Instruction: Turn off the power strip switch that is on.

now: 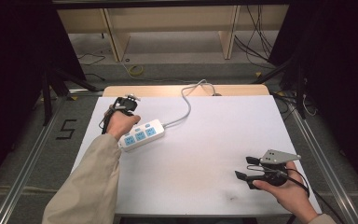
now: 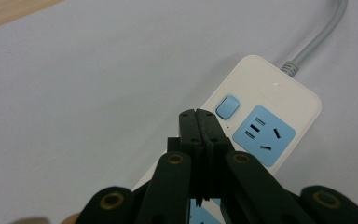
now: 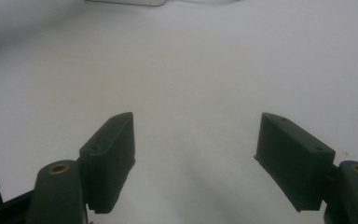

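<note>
A white power strip (image 1: 142, 134) with blue sockets lies at the left of the white table top (image 1: 205, 154), and its grey cable (image 1: 186, 105) runs off toward the back. In the left gripper view my left gripper (image 2: 196, 114) is shut with nothing between its jaws. Its tips hover over the power strip (image 2: 261, 107) just left of the blue switch button (image 2: 227, 107); I cannot tell whether they touch it. My right gripper (image 1: 243, 167) rests open at the front right, far from the strip. Between the jaws of the right gripper (image 3: 196, 140) there is bare table.
A wooden board (image 1: 158, 90) shows at the table's far edge. Behind it stand wooden shelf legs (image 1: 114, 39), with loose cables (image 1: 135, 70) on the floor. Dark stand legs (image 1: 51, 88) flank the table on the left and right. The white surface spreads wide between the two hands.
</note>
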Motion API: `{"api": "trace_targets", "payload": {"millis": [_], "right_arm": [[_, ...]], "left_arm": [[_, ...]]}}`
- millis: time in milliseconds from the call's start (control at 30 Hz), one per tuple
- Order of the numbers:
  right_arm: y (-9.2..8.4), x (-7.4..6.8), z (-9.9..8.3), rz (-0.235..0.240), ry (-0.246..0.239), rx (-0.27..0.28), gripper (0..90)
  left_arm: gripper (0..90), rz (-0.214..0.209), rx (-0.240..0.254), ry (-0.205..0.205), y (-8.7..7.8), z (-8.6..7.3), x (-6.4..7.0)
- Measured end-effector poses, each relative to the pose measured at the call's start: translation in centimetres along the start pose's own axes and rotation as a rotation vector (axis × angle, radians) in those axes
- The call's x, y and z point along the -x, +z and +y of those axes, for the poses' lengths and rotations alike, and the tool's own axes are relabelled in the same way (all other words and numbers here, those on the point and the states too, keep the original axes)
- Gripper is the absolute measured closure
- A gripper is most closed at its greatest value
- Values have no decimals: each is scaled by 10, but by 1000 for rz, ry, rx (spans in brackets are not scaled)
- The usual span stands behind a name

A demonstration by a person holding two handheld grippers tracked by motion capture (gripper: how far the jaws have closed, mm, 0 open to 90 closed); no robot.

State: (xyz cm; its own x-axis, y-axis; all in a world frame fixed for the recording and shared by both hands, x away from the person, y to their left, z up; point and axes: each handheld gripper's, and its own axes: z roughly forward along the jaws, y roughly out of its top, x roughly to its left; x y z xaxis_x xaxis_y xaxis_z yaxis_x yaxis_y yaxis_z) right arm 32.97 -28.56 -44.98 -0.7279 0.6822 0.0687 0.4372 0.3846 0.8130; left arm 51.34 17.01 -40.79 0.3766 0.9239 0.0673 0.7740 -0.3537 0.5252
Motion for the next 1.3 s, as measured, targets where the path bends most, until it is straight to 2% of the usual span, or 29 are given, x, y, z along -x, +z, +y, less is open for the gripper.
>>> {"api": "trace_targets", "payload": {"millis": [667, 1300], "right_arm": [[0, 0, 0, 3, 3, -3, 284], [0, 0, 0, 5, 1, -2, 284]], "left_arm": [[899, -1, -37, -22, 14, 2, -5], [898, -5, -79, -19, 26, 3, -5]]}}
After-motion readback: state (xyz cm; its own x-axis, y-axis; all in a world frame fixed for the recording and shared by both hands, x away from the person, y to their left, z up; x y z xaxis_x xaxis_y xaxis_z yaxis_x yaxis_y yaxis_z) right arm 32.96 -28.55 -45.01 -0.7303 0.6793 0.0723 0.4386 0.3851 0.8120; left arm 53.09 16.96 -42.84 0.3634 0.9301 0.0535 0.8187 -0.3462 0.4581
